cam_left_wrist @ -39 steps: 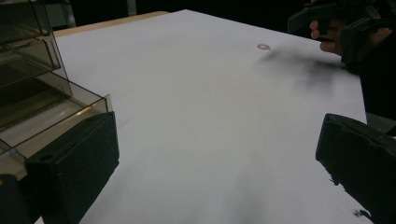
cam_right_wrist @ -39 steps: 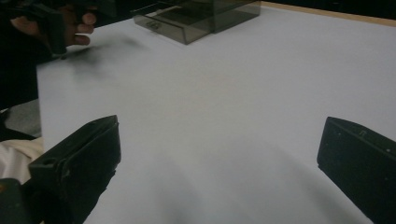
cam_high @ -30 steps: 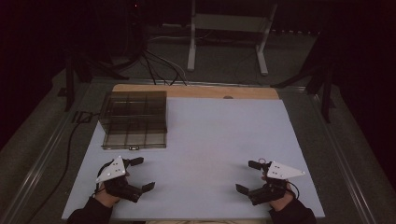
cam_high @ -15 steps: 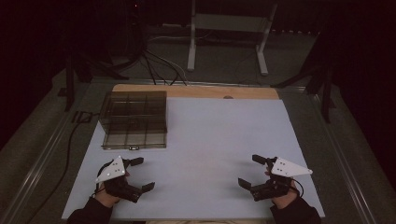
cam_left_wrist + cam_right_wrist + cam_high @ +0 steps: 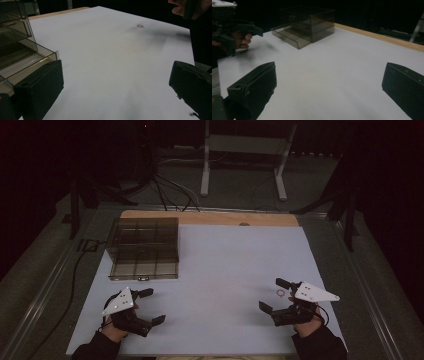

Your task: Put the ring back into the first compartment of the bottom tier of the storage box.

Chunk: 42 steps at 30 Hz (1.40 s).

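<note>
Compared with one second earlier, the right gripper point(image 5: 272, 296) sits slightly farther right and nearer the table's point(image 5: 225, 265) front edge; its jaws are spread wide and empty. The left gripper point(image 5: 151, 306) is unchanged, jaws also spread. A small ring point(image 5: 280, 293) lies just beside the right gripper. The smoked drawer box point(image 5: 144, 248) remains at far left.

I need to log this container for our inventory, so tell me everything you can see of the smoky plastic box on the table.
The box is dark, see-through plastic, square from above, with inner dividers showing as a grid through its top. Its near face holds a shallow drawer with a small handle; in the right gripper view the drawer looks slightly pulled out. It sits flat on the white sheet, at the far left, its back near the wooden edge. Nothing touches it; its contents can't be made out.
</note>
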{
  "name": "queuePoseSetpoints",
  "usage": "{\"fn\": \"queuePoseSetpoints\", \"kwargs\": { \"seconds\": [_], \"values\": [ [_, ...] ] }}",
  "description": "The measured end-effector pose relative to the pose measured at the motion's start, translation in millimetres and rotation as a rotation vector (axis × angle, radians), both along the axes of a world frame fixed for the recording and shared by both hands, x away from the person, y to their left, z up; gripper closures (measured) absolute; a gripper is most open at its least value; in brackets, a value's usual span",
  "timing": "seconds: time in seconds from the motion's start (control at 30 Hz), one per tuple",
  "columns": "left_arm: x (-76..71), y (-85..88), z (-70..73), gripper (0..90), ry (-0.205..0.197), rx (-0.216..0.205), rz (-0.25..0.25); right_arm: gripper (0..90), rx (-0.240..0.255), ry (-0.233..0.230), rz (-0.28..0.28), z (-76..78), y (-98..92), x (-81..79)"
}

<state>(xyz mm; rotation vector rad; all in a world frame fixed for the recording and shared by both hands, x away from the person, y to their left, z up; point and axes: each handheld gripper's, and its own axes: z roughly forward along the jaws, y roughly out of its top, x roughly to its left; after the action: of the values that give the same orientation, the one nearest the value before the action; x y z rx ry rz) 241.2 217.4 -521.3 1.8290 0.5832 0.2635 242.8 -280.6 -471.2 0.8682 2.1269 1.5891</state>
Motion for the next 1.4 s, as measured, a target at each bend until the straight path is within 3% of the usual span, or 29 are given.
{"fn": "queuePoseSetpoints", "kwargs": {
  "seconds": [0.53, 1.13, 1.4],
  "values": [
    [0.1, -0.7, 0.2, 0.7, 0.005, -0.003, -0.007, 0.0, -0.007, -0.006, -0.088, 2.9, -16.6, 14.0],
    [-0.3, -1.0, 0.6, 0.7, 0.006, -0.007, -0.009, 0.0, -0.036, 0.061, -0.23, -11.3, -41.2, 31.4],
    [-0.4, -1.0, 0.8, 0.7, 0.004, -0.011, -0.014, 0.0, -0.061, 0.101, -0.259, -18.4, -46.9, 35.9]
  ]
}}
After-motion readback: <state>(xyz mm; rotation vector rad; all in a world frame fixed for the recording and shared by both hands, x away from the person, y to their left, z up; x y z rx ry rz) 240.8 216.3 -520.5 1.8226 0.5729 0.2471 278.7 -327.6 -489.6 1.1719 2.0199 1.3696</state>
